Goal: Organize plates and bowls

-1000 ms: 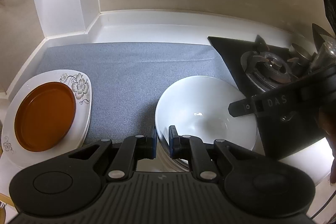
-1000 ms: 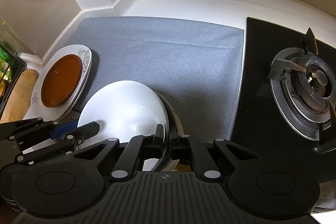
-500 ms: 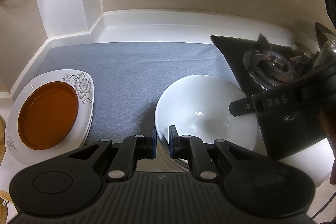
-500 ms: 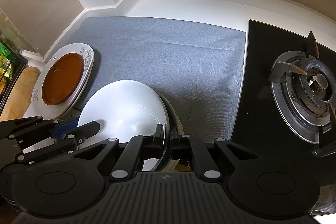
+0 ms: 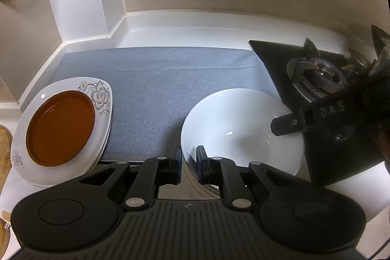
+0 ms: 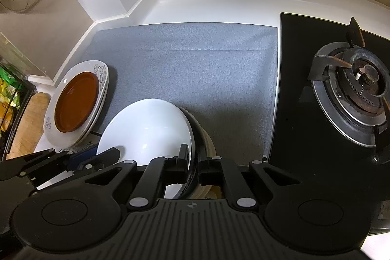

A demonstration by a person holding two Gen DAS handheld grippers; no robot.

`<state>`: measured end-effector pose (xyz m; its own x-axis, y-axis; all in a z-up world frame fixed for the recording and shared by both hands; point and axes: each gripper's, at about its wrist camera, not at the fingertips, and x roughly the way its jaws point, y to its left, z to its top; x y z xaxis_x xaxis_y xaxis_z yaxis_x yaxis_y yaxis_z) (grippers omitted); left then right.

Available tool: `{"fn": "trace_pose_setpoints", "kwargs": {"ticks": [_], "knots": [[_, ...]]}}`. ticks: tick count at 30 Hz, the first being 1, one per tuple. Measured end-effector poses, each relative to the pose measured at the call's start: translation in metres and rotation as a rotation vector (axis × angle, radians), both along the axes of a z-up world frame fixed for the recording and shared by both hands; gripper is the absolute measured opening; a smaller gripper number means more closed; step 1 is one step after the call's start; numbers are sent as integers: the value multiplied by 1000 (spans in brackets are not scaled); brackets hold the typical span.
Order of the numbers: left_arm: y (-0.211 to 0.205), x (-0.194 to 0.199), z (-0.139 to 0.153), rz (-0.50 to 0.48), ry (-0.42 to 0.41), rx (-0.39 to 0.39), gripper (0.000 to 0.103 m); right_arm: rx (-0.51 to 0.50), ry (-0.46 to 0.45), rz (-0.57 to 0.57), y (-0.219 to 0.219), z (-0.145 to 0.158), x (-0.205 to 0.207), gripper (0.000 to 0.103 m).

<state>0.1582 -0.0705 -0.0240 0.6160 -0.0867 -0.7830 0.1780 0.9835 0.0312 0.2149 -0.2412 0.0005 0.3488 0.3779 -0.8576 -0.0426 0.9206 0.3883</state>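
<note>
White porcelain is what both tools have hold of: the white bowl (image 5: pixel 240 128) sits at the front edge of the worktop (image 5: pixel 185 23), half on the grey mat (image 5: pixel 165 79) and close to the left edge of the black gas hob (image 6: pixel 324 94), and it appears to rest on top of other bowls, a dark rim and a cream one showing under its right side in the right wrist view. The left gripper (image 5: pixel 189 163) is pinched onto the bowl's near-left rim, and the right gripper (image 6: pixel 193 162) is clamped on the opposite rim, so each takes one side; I would guess that is to keep a wide, smooth, slippery bowl level as it is handled. Toward the front left corner the brown plate (image 5: pixel 59 127) lies nested on the flowered white plates (image 5: pixel 100 94), which suggests the plates are already gathered there by size, leaving the bowls as the stack in hand.
</note>
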Motion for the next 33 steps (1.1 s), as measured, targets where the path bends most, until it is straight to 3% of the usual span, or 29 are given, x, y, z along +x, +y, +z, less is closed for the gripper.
{"fn": "trace_pose_setpoints", "kwargs": {"ticks": [9,11,14,21,24,28,30,33], "knots": [[-6,-6,2,32,-3,11,14,36,15,13,-7,3,-4,13],[-7,-7,3,37,-10,12,20,37,12,20,-9,6,-6,16],[-9,-9,4,49,-13,18,20,35,0,23,-12,8,-9,23],[-13,-15,8,70,-26,24,21,42,-15,39,-18,9,-14,24],[-14,-19,11,86,-42,25,36,48,-25,42,-21,10,-16,24],[-15,-30,15,114,-65,9,41,59,-32,49,-24,10,-21,24],[-15,-38,17,127,-83,-3,48,65,-35,55,-26,8,-23,25],[-14,-46,17,139,-89,-19,54,65,-50,63,-26,6,-29,32]]}}
